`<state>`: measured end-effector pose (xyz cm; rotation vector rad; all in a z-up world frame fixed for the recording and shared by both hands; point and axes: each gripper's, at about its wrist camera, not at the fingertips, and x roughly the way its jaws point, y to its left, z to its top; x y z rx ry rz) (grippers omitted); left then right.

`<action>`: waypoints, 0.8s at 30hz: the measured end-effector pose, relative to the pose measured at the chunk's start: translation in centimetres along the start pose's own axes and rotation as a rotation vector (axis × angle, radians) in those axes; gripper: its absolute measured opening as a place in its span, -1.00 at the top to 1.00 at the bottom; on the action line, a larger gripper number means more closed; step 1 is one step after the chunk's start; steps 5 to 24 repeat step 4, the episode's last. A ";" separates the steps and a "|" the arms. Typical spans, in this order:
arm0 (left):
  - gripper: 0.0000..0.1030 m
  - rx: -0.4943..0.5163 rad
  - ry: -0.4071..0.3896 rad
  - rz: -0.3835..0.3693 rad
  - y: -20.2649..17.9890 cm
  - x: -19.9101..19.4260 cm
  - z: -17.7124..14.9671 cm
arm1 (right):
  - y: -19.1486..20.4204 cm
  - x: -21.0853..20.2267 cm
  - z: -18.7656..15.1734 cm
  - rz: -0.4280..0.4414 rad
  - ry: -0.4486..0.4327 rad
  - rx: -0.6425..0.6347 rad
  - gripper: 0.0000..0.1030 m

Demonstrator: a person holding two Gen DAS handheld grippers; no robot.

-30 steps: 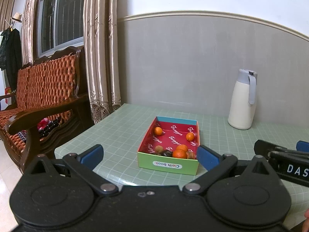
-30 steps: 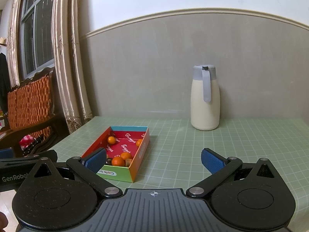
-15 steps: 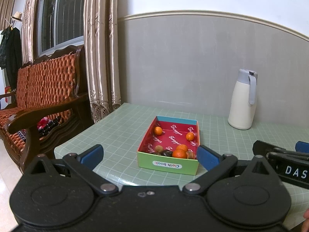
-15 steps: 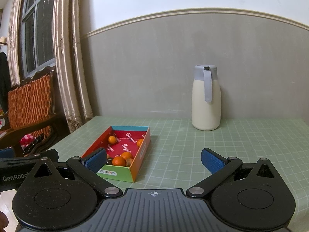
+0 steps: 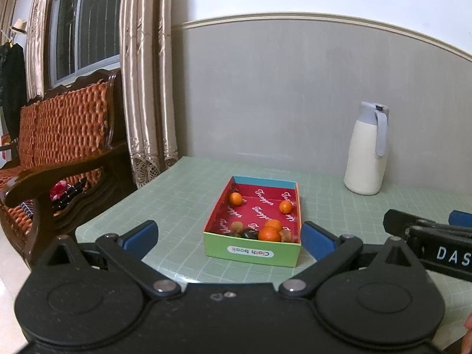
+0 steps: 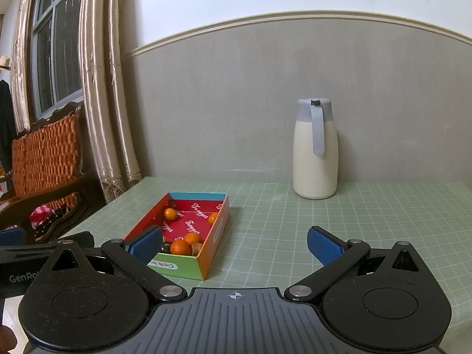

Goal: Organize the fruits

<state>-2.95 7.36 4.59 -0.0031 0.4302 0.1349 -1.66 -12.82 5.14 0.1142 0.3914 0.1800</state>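
Left wrist view: left tongs apart, empty, box ahead. Right tongs apart, box front-left. Oranges likely light, round, roll-prone, bruisable; pinch gently across middle.

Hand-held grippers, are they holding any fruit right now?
No. The left hand-held gripper and the right hand-held gripper are both open and empty. The fruits lie in the box.

Left tool: black linkage, blue pads, silver pivots. Right tool: same, ribbed grey housing, crosshair mark.
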 end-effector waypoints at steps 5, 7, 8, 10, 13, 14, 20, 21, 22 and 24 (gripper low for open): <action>-0.86 0.011 -0.003 0.005 -0.4 0.6 0.0 | -0.3 0.8 0.0 -0.002 0.010 0.008 -1.00; -0.86 0.011 -0.003 0.005 -0.4 0.6 0.0 | -0.3 0.8 0.0 -0.002 0.010 0.008 -1.00; -0.86 0.011 -0.003 0.005 -0.4 0.6 0.0 | -0.3 0.8 0.0 -0.002 0.010 0.008 -1.00; -0.86 0.011 -0.003 0.005 -0.4 0.6 0.0 | -0.3 0.8 0.0 -0.002 0.010 0.008 -1.00; -0.86 0.011 -0.003 0.005 -0.4 0.6 0.0 | -0.3 0.8 0.0 -0.002 0.010 0.008 -1.00; -0.86 0.011 -0.003 0.005 -0.4 0.6 0.0 | -0.3 0.8 0.0 -0.002 0.010 0.008 -1.00; -0.86 0.011 -0.003 0.005 -0.4 0.6 0.0 | -0.3 0.8 0.0 -0.002 0.010 0.008 -1.00; -0.86 0.011 -0.003 0.005 -0.4 0.6 0.0 | -0.3 0.8 0.0 -0.002 0.010 0.008 -1.00; -0.86 0.011 -0.003 0.005 -0.4 0.6 0.0 | -0.3 0.8 0.0 -0.002 0.010 0.008 -1.00; -0.86 0.011 -0.003 0.005 -0.4 0.6 0.0 | -0.3 0.8 0.0 -0.002 0.010 0.008 -1.00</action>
